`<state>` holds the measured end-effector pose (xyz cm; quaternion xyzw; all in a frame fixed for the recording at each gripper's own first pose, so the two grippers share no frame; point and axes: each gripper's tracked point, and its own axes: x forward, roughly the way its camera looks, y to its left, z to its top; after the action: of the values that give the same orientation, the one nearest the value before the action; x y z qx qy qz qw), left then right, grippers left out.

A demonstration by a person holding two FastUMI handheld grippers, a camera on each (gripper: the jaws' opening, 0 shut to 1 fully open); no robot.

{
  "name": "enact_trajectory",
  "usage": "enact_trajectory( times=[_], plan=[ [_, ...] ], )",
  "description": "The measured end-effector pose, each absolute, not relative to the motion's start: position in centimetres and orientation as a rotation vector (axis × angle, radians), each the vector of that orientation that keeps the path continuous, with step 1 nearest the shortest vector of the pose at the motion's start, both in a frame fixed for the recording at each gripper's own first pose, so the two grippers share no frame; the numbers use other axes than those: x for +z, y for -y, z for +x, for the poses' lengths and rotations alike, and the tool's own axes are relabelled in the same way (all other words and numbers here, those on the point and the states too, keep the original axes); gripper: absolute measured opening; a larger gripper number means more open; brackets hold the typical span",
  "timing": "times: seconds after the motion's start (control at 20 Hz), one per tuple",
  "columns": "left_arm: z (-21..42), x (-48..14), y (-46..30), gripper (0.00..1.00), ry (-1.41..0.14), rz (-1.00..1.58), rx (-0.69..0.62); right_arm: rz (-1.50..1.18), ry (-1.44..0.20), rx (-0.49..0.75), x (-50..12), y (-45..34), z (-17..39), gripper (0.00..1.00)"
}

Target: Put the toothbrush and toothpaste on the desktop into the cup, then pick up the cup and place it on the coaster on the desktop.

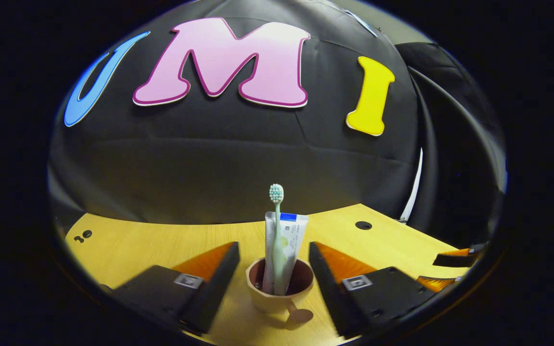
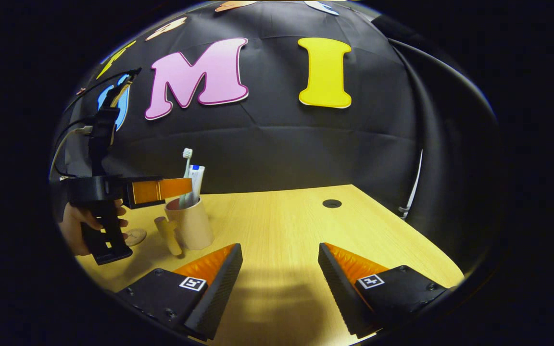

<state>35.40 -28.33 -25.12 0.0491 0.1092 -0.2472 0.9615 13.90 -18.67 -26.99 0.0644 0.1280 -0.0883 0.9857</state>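
From where the left gripper (image 1: 273, 269) hangs, the cup (image 1: 280, 290) is the closest thing on the desk: a tan cup with a darker inside, sitting upright between the two spread fingers, with clear gaps on both sides. Neither finger touches its wall, so this gripper is wide apart and holds nothing. The cup's handle (image 1: 297, 313) points back toward the camera. Standing in the cup, the pale green toothbrush (image 1: 276, 226) rises bristles up, and just behind it leans the white toothpaste tube (image 1: 290, 240) with a blue band at the top. Right of the cup, at the edge of that view, the tips of the other gripper poke in.

In the right gripper view, the right gripper (image 2: 280, 276) hovers over bare wooden desktop (image 2: 282, 226), its fingers spread wide and gripping nothing, well to the right of the cup (image 2: 192, 223). Farther off, left of the cup, a hand (image 2: 81, 226) grasps the left gripper's grip, and its fingers reach across level with the cup's rim. A flat tan disc, seemingly the coaster (image 2: 135, 236), lies on the desk just left of the cup. Beyond the cup, a round cable hole (image 2: 332, 203) sits in the desktop, then the black cloth wall.
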Motion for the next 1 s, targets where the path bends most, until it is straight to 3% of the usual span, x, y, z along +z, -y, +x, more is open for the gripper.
enact_trajectory(
  times=[0.05, 0.15, 0.2, 0.25, 0.3, 0.6, 1.0],
  plan=[
    [34.8, -24.4, 27.8, 1.0, -0.213, 0.098, -0.49, 0.141, -0.26, -0.166, -26.8, 18.3, 14.0, 0.98],
    [33.5, -23.0, 26.2, 0.96, -0.203, 0.095, -0.463, 0.163, -0.268, -0.143, -26.2, 17.2, 14.4, 0.98],
    [32.6, -22.2, 25.3, 0.99, -0.201, 0.094, -0.451, 0.173, -0.27, -0.129, -25.7, 16.7, 14.7, 0.98],
    [31.4, -21.5, 23.7, 0.96, -0.204, 0.096, -0.43, 0.18, -0.289, -0.112, -25.1, 16.0, 15.3, 0.98],
    [30.4, -20.9, 22.3, 0.99, -0.208, 0.098, -0.409, 0.178, -0.322, -0.097, -24.8, 15.3, 15.6, 0.98],
    [22.3, -19.5, 12.9, 0.99, -0.249, 0.112, -0.272, 0.153, -0.378, -0.017, -19.6, 11.4, 17.9, 0.97],
    [11.5, -18.7, 10.5, 0.97, -0.347, -0.027, -0.315, 0.133, -0.652, 0.004, -19.2, 6.3, 18.6, 0.98]
  ],
)
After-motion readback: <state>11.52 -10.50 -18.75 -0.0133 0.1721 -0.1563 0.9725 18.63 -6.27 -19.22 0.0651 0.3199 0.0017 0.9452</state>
